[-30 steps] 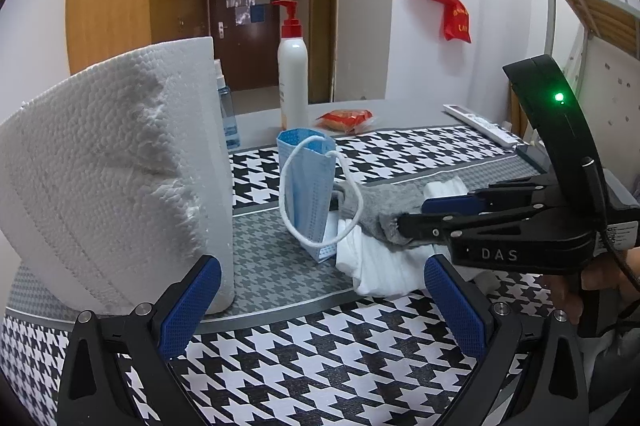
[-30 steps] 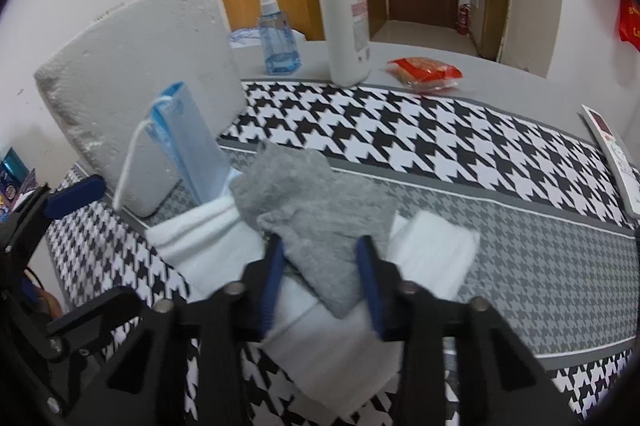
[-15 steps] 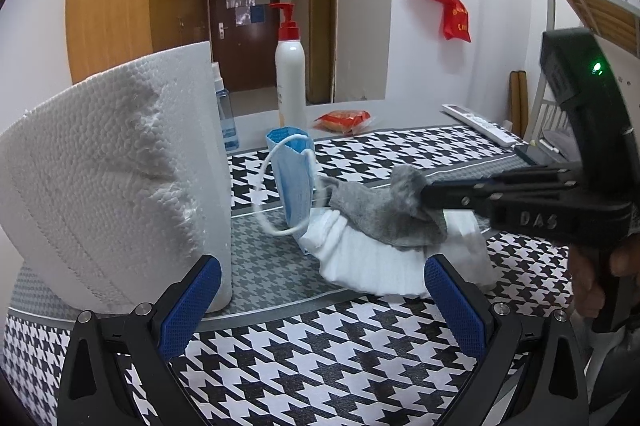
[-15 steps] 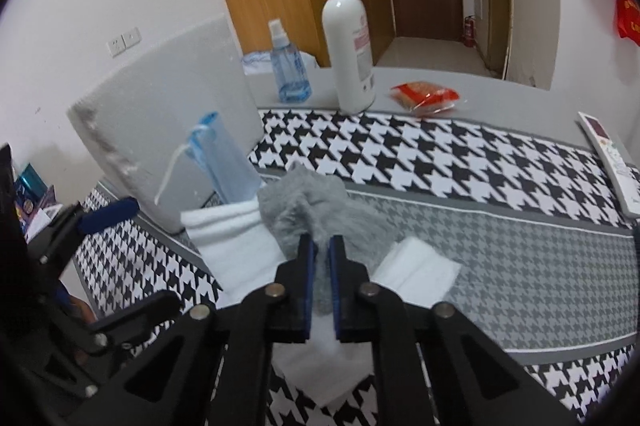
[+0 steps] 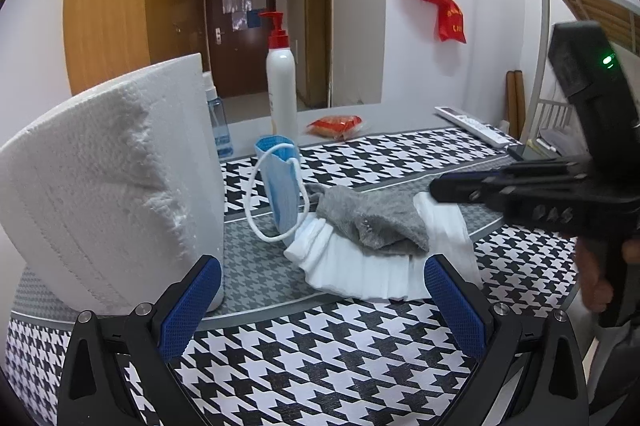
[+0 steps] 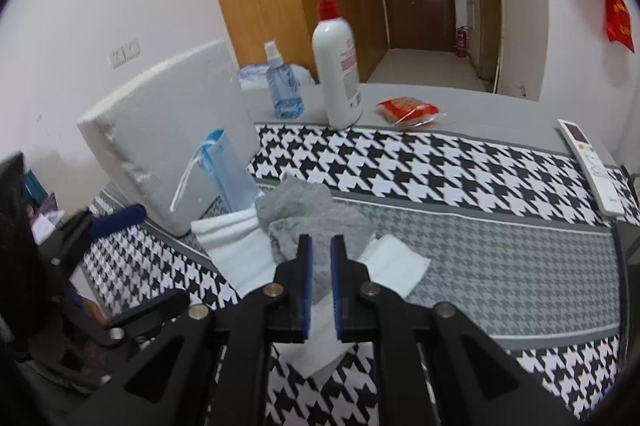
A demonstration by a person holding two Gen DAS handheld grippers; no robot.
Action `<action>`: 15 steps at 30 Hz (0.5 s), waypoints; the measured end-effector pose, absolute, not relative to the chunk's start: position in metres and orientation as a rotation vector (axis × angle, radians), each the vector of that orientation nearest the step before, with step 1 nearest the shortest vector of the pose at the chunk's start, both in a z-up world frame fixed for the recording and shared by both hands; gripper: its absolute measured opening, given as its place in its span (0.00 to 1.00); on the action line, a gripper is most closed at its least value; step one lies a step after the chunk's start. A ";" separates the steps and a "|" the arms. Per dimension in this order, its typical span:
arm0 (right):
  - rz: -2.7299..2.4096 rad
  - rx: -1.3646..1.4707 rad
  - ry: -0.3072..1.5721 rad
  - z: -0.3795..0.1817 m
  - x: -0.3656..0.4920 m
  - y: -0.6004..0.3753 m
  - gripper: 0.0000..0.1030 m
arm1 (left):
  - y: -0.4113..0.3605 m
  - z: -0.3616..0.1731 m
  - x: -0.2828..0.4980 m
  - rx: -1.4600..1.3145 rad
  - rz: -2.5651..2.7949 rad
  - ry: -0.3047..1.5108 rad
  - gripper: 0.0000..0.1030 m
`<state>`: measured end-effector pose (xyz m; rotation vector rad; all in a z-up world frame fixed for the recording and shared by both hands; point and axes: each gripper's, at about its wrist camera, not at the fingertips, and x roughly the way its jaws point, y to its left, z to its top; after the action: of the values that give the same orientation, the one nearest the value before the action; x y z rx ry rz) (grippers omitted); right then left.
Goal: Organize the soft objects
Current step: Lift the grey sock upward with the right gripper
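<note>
Right gripper (image 6: 320, 246): your jaws are opening, a narrow gap, nothing between them, above the grey cloth (image 6: 316, 222).
Left gripper (image 5: 320, 302): your fingers are spread wide, empty.
Grey cloth: crumpled on the white towel (image 5: 372, 270), beside the blue mask (image 5: 280, 194).
Table (image 5: 340, 366): houndstooth cover.

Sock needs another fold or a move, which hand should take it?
Right. The right gripper hovers just above the grey sock with its jaws opening and nothing pinched between them; the left gripper sits wide open, nearer the paper towel roll.
</note>
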<state>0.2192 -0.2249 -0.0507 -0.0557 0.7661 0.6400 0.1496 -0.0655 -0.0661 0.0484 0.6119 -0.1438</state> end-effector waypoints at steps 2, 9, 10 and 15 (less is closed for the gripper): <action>0.641 -0.066 0.776 -0.056 0.224 -0.219 0.50 | -0.063 -0.066 0.149 0.047 -0.138 0.614 0.99; 0.648 -0.123 0.809 -0.072 0.234 -0.202 0.51 | -0.053 -0.070 0.152 0.038 -0.133 0.627 0.99; 0.643 -0.134 0.817 -0.075 0.236 -0.200 0.51 | -0.053 -0.071 0.152 0.038 -0.136 0.630 0.99; 0.648 -0.171 0.847 -0.084 0.241 -0.192 0.55 | -0.052 -0.074 0.153 0.034 -0.141 0.642 0.99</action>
<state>0.2409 -0.1916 -0.0841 -0.1714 0.8472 0.6482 0.1533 -0.0519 -0.0737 0.0340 0.6419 -0.1411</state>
